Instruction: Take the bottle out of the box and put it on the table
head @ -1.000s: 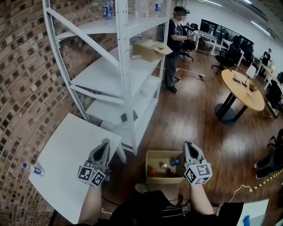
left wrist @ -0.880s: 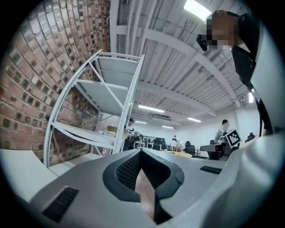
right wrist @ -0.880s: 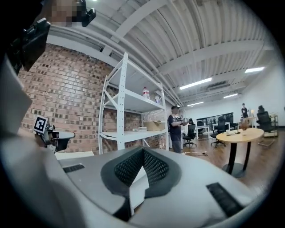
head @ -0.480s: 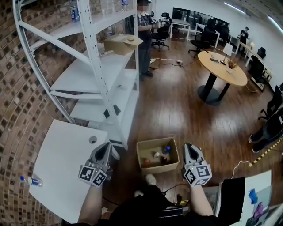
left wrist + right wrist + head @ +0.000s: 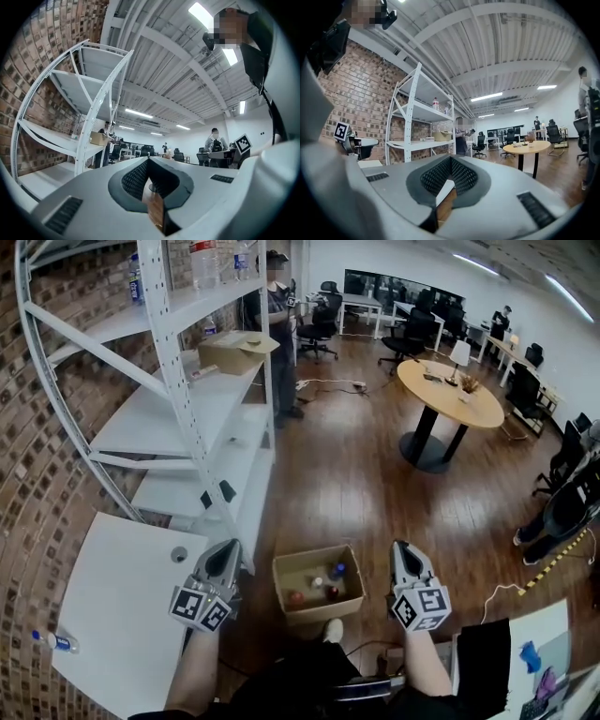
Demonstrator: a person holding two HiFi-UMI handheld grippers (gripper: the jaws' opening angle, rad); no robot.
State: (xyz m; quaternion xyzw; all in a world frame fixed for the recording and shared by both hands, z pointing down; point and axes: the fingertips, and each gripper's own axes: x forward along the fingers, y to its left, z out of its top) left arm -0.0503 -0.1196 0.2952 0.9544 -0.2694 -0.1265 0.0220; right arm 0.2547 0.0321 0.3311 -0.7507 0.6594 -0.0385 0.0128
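The cardboard box (image 5: 286,570) sits open on the wooden floor (image 5: 375,474), between the two tools and just ahead of the person's body. Inside it lie several bottles (image 5: 337,570) – a blue cap, a white cap and some red shapes show, too small to tell apart further.

The left tool (image 5: 228,546) hangs at the box's 9 o'clock and the right tool (image 5: 401,546) at its 3 o'clock. Both are above floor level, clear of the box and touching nothing. In the left gripper view the jaws are pressed together at the tip with nothing between them. The right gripper view shows the same – jaws meeting, empty.

The white tabletop (image 5: 122,596) lies at 9 o'clock from the left tool, its near corner just beside it. One small bottle (image 5: 53,641) with a blue label lies on its side near the tabletop's far left edge, at about 8 o'clock from the left tool. A white shelf rack (image 5: 178,418) stands at 11 o'clock.
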